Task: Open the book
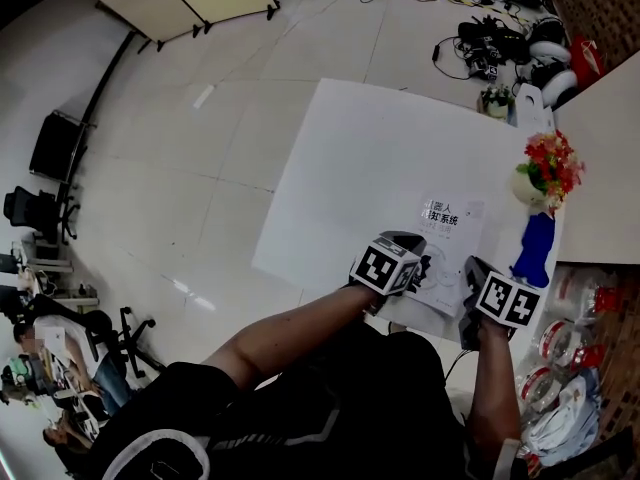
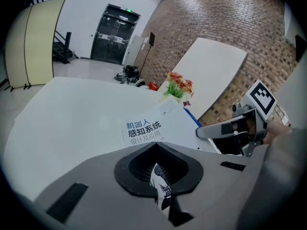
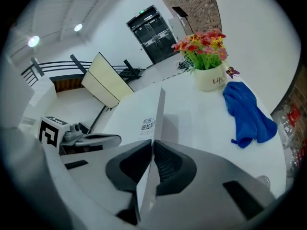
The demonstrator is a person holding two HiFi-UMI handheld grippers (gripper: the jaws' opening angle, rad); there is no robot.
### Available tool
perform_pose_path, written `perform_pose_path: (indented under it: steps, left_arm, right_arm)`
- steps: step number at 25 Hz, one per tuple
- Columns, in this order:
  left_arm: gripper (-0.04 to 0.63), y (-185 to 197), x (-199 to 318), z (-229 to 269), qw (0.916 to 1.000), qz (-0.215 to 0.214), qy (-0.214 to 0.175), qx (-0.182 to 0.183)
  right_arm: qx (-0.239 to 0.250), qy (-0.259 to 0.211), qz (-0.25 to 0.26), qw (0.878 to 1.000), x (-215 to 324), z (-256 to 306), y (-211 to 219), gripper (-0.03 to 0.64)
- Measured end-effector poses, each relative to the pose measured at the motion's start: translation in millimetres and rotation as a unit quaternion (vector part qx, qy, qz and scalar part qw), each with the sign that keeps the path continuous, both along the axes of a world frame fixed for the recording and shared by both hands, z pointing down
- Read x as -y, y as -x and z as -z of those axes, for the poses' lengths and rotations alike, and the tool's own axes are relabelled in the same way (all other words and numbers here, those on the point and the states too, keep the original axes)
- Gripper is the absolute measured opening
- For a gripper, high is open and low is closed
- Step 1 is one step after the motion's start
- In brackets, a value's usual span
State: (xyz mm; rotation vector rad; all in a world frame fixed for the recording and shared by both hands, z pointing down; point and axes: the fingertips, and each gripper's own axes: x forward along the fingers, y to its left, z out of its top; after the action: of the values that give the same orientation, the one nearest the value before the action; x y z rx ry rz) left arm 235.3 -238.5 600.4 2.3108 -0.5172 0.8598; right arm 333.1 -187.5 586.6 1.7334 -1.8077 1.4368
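White table (image 1: 340, 158), book (image 1: 445, 238) clenched edgewise in right hand-held gripper (image 3: 152, 143), left hand-held gripper (image 2: 157, 164) likewise

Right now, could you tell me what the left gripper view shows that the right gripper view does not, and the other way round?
Only the left gripper view: the right hand-held gripper seen from outside, and the book with its cover lying broad, title readable. Only the right gripper view: the left hand-held gripper from outside, the cover seen edge-on, clamped between the right jaws, and the whole blue cloth. Both: the book, the flowers, the white table and the dark double door.
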Motion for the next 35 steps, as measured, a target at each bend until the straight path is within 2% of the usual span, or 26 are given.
perform_pose_path:
  steps: [6, 9, 13, 18, 21, 27, 32, 35]
  left_arm:
    - [-0.003, 17.3, 13.1, 36.4, 0.9988, 0.020, -0.026, -0.035]
    - [-0.003, 37.9, 25.6, 53.6, 0.9974, 0.019, -0.044, -0.054]
    - [-0.003, 81.4, 43.9, 65.9, 0.9956, 0.018, -0.055, -0.074]
    - [-0.003, 132.7, 67.2, 69.0, 0.9948, 0.003, -0.058, -0.084]
    - [-0.003, 151.0, 70.8, 69.6, 0.9941, -0.007, -0.053, -0.095]
    - [-0.003, 160.5, 71.1, 70.1, 0.9921, -0.035, -0.042, -0.113]
    - [-0.003, 153.9, 70.0, 72.5, 0.9896, -0.054, -0.034, -0.129]
    - [-0.003, 151.3, 68.3, 72.0, 0.9885, -0.063, -0.029, -0.135]
  right_arm:
    - [0.023, -0.047, 0.031, 0.998, 19.8, 42.7, 37.3, 0.021]
    - [0.025, -0.060, 0.042, 0.997, 33.6, 55.3, 68.1, 0.018]
    - [-0.002, -0.063, 0.048, 0.997, 54.8, 66.3, 110.9, 0.018]
    - [-0.068, -0.054, 0.030, 0.996, 72.1, 70.5, 140.2, 0.012]
    - [-0.100, -0.042, 0.020, 0.994, 74.3, 69.8, 150.0, 0.011]
    - [-0.169, -0.021, -0.008, 0.985, 72.7, 63.8, 143.7, 0.006]
    - [-0.197, -0.013, -0.033, 0.980, 67.1, 64.0, 130.5, 0.006]
    - [-0.180, -0.018, -0.042, 0.983, 68.8, 63.0, 135.0, 0.006]
